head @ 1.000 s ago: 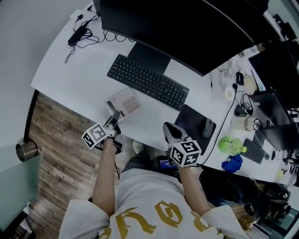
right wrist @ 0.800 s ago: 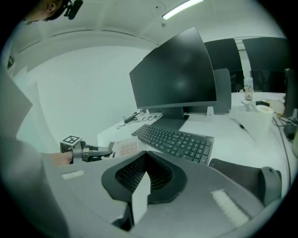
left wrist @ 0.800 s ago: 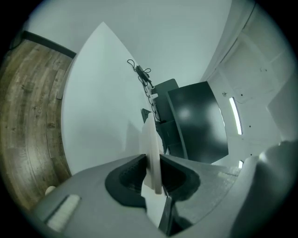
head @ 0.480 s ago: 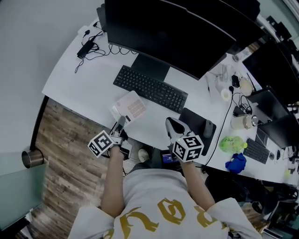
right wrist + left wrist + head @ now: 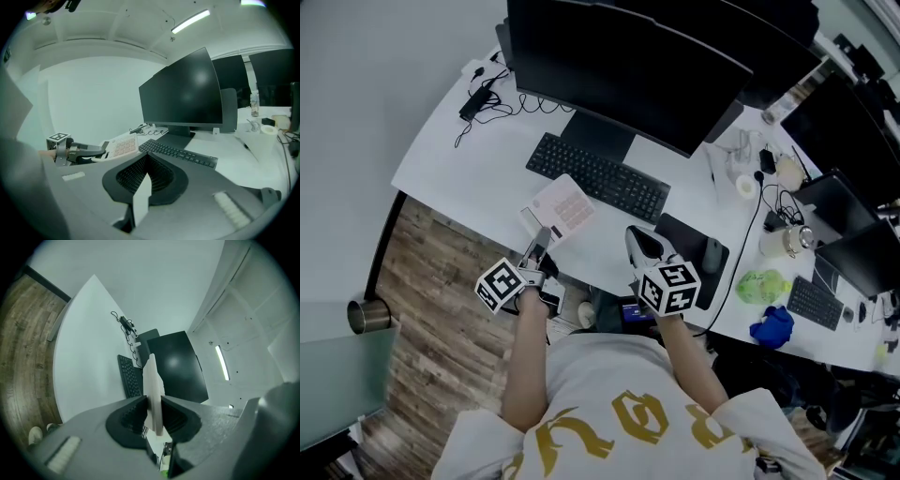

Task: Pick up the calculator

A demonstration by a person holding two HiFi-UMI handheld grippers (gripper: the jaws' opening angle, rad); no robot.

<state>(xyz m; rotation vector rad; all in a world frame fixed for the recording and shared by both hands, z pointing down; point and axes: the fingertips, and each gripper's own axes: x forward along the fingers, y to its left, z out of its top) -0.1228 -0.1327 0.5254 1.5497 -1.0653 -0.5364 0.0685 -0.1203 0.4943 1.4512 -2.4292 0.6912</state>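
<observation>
The calculator (image 5: 561, 208) is a pale flat slab with pinkish keys, held by its near edge in my left gripper (image 5: 540, 246), which is shut on it. In the left gripper view the calculator (image 5: 152, 380) stands edge-on between the two dark jaws of the left gripper (image 5: 153, 416). The right gripper view shows the calculator (image 5: 123, 144) held off the white desk (image 5: 469, 159), keys up, with the left gripper (image 5: 89, 151) behind it. My right gripper (image 5: 641, 247) hovers over the desk's front edge, jaws shut on nothing, as its own view of the right gripper (image 5: 143, 187) confirms.
A black keyboard (image 5: 598, 176) lies just beyond the calculator, below a large black monitor (image 5: 628, 66). A dark mouse pad (image 5: 686, 246) with a mouse (image 5: 712, 255) sits right of my right gripper. Cables and an adapter (image 5: 478, 98) lie far left; clutter crowds the right end of the desk.
My left gripper has come up and slightly right with the calculator in it. The right gripper has stayed near the desk's front edge.
</observation>
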